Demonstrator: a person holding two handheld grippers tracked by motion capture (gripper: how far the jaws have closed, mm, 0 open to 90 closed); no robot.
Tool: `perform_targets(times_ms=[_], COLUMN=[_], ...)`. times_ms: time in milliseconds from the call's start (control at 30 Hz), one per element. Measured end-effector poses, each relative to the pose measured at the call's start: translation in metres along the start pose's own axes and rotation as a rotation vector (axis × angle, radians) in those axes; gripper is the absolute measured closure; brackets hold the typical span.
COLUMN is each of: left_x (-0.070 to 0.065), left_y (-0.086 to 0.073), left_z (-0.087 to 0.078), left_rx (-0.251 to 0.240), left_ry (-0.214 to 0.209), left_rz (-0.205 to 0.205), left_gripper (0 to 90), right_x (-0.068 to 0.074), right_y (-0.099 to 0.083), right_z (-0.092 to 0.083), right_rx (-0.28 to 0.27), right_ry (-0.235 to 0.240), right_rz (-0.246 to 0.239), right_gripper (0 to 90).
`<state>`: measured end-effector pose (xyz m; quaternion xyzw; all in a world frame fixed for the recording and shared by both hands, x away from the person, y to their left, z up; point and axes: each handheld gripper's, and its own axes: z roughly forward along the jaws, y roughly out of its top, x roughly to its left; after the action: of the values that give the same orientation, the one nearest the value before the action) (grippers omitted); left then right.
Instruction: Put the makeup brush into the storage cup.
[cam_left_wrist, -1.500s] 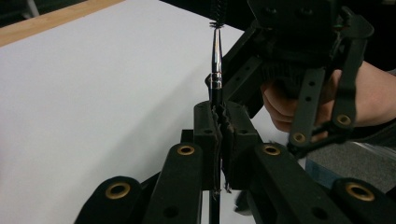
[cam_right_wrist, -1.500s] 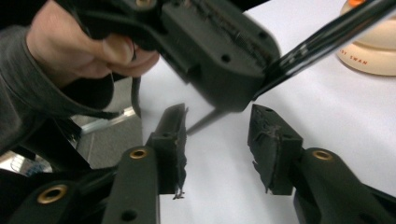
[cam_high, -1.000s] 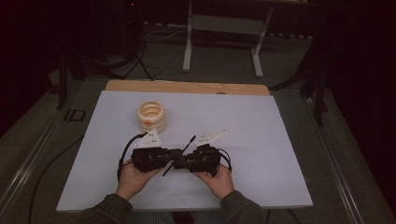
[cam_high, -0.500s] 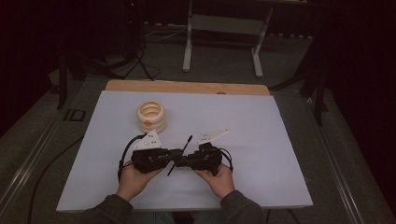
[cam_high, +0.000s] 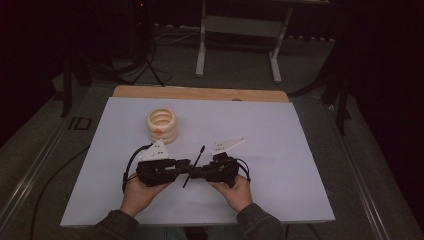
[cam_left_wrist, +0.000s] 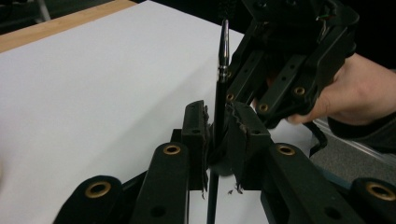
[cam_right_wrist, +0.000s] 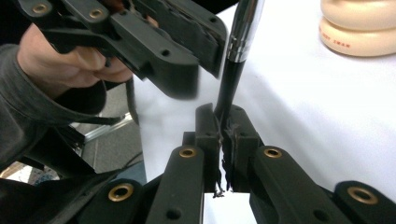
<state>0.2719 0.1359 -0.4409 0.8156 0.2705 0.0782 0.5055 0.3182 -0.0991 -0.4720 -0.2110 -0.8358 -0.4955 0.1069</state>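
Pen (cam_high: 193, 165) handling looks easy: a thin, stiff, light black stick with a glossy metal band, likely slippery, best pinched on the matt barrel. It hangs between both tools over the surface (cam_high: 280, 150), at five o'clock from the cream ring stack (cam_high: 161, 125). The right gripper (cam_right_wrist: 223, 122) is clamped on it; the left gripper (cam_left_wrist: 217, 122), jaws just easing apart, flanks it loosely. Red print on the stack is unreadable.

Both grippers, left gripper (cam_high: 186, 167) and right gripper (cam_high: 196, 172), are black linkage assemblies with brass-coloured pivot bushings. Jaw pads are black and frayed at the edges. Each carries a grey triangular plate and a black trailing cable. Sleeves are dark grey.
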Motion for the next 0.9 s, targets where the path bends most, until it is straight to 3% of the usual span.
perform_targets(times_ms=[467,900], left_x=[0.013,0.017], left_y=[-0.021,-0.036], left_z=[-0.021,-0.032], left_rx=[0.039,0.066], left_ry=[0.07,0.106], left_rz=[-0.036,-0.043], left_gripper=[69.0,65.2], right_x=[-0.007,-0.012], right_y=[-0.001,0.01], right_z=[-0.002,-0.003], right_rx=[0.034,0.032], right_ry=[-0.079,-0.106], right_rz=[-0.028,-0.057], right_gripper=[85.4,85.4])
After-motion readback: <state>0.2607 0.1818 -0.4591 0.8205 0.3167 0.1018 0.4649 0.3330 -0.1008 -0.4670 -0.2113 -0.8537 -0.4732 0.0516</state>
